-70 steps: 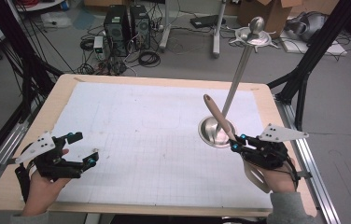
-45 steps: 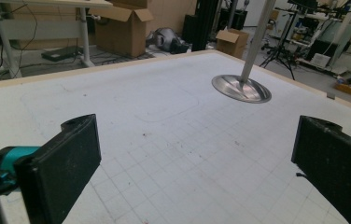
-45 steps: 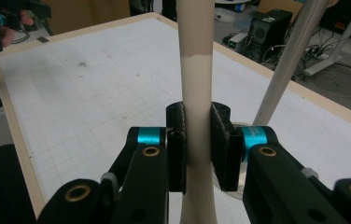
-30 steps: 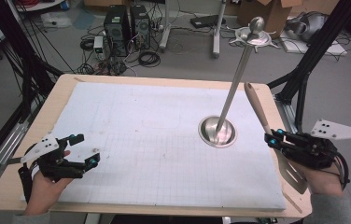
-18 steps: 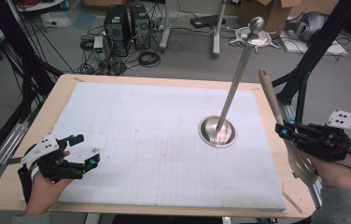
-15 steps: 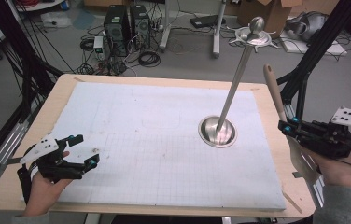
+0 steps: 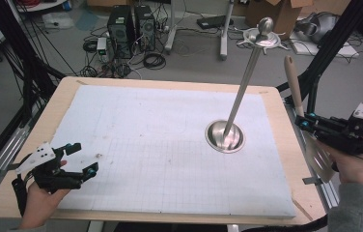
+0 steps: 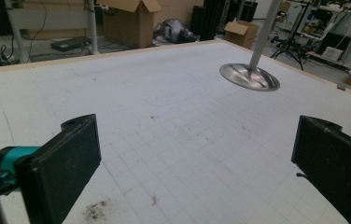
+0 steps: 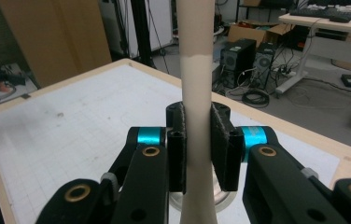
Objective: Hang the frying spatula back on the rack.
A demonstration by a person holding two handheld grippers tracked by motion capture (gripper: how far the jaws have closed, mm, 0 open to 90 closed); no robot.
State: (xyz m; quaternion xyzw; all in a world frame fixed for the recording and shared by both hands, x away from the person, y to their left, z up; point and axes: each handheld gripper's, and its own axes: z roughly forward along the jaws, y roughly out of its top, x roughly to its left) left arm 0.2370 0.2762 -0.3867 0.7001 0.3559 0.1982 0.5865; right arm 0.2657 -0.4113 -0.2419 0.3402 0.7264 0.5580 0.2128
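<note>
On the table (image 7: 286, 145) lay 1 white gridded mat (image 7: 170, 145), and on the mat stood 1 metal stand (image 7: 240, 99): a round dished base (image 7: 224, 136) with a tall slim pole rising from it, tilted in the high view toward the far right, and topped by a ball above a spiked ring (image 7: 262, 37). The dished base held nothing but the foot of the pole. In the left gripper view the same base (image 8: 249, 77) sat well ahead, toward the right, with the pole going up out of the picture.

There were 2 grippers, 1 in each hand. The left gripper (image 7: 84, 159) sat at the near left corner of the table, just above the mat's edge, held by the left hand (image 7: 42, 195). Its jaws stood spread wide with only bare mat between them, as the left gripper view showed.

The right gripper (image 7: 301, 122) was over the right edge of the table, beyond the mat, held by the right hand (image 7: 356, 164). Its jaws were pinching 1 spatula (image 7: 294, 89) by its pale wooden handle, which stood roughly upright, its rounded end up. The metal blade (image 7: 320, 157) hung below the gripper, beside the table's edge. In the right gripper view the handle (image 9: 196, 88) ran straight up between the 2 pads (image 9: 222, 144), both pressed against it.

On the floor beyond the table stood 2 computer towers (image 7: 131, 24) among cables, and 1 open cardboard box (image 7: 278, 12).
</note>
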